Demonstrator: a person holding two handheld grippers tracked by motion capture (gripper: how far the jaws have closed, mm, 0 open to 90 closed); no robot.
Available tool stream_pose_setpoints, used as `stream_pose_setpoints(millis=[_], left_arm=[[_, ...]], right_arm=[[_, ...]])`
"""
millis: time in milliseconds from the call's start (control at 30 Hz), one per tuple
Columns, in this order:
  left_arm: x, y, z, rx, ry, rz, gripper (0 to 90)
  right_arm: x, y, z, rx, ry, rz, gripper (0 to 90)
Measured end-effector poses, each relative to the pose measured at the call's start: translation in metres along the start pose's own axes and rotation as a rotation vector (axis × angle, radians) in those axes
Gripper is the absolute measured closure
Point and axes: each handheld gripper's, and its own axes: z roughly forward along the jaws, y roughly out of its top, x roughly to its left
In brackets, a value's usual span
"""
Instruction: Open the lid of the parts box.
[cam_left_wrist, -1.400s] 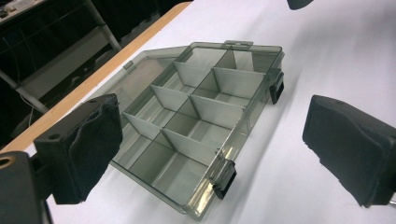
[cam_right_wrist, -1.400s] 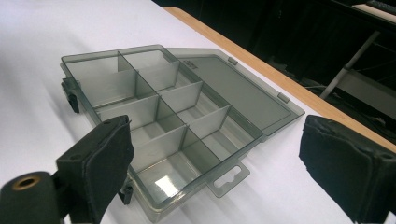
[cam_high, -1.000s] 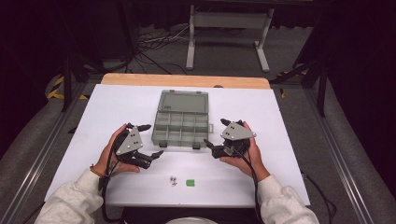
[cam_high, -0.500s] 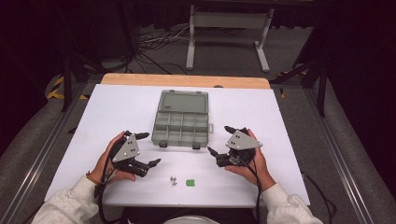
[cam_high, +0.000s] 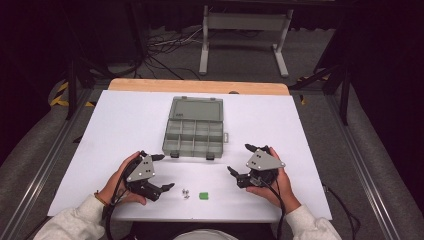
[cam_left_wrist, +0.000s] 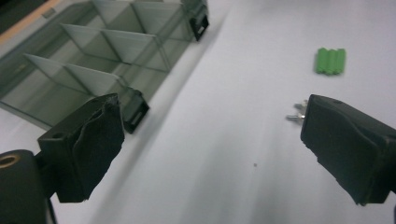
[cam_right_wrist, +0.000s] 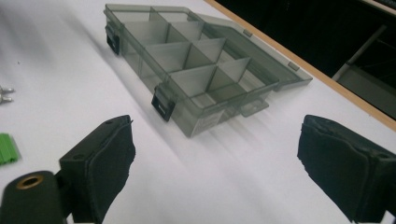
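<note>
Grippers left (cam_high: 161, 173) and right (cam_high: 240, 161) hover with jaws wide and empty over the white table (cam_high: 125, 125), screws (cam_high: 185, 192) and green part (cam_high: 203, 195) lying between them near the open organizer box (cam_high: 194, 131); a hasty pinch risks flicking the tiny screws away.

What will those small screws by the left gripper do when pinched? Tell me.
The screws look tiny and round-shanked, so they would probably roll or skid on the smooth white table. Lying flat, they may slip from the left gripper, whose pads look broad.
</note>
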Motion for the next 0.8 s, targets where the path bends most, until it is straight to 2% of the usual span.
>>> stream_pose_setpoints(millis=[233, 267, 333, 433, 500, 567, 800], left_arm=[[-0.010, 0.001, 0.008, 0.021, -0.079, -0.010, 10.3], [-0.010, 0.001, 0.008, 0.021, -0.079, -0.010, 12.1], [-0.013, 0.002, 0.013, 0.042, -0.123, -0.006, 15.6], [-0.014, 0.005, 0.020, 0.055, -0.154, -0.003, 20.6], [-0.015, 0.006, 0.023, 0.064, -0.161, -0.001, 26.3], [-0.015, 0.007, 0.028, 0.074, -0.182, 0.003, 27.7], [-0.013, 0.009, 0.038, 0.114, -0.244, 0.013, 42.9]], right_arm=[[0.003, -0.010, -0.007, 0.017, -0.022, 0.011, 12.0], [0.003, -0.011, -0.008, 0.020, -0.019, 0.015, 12.0], [0.004, -0.014, -0.008, 0.033, -0.013, 0.012, 12.0], [0.005, -0.017, -0.007, 0.048, -0.003, 0.015, 12.0], [0.006, -0.017, -0.005, 0.057, 0.002, 0.014, 12.0], [0.007, -0.017, -0.004, 0.059, 0.006, 0.011, 12.0], [0.008, -0.018, -0.002, 0.068, 0.012, 0.010, 12.6]])
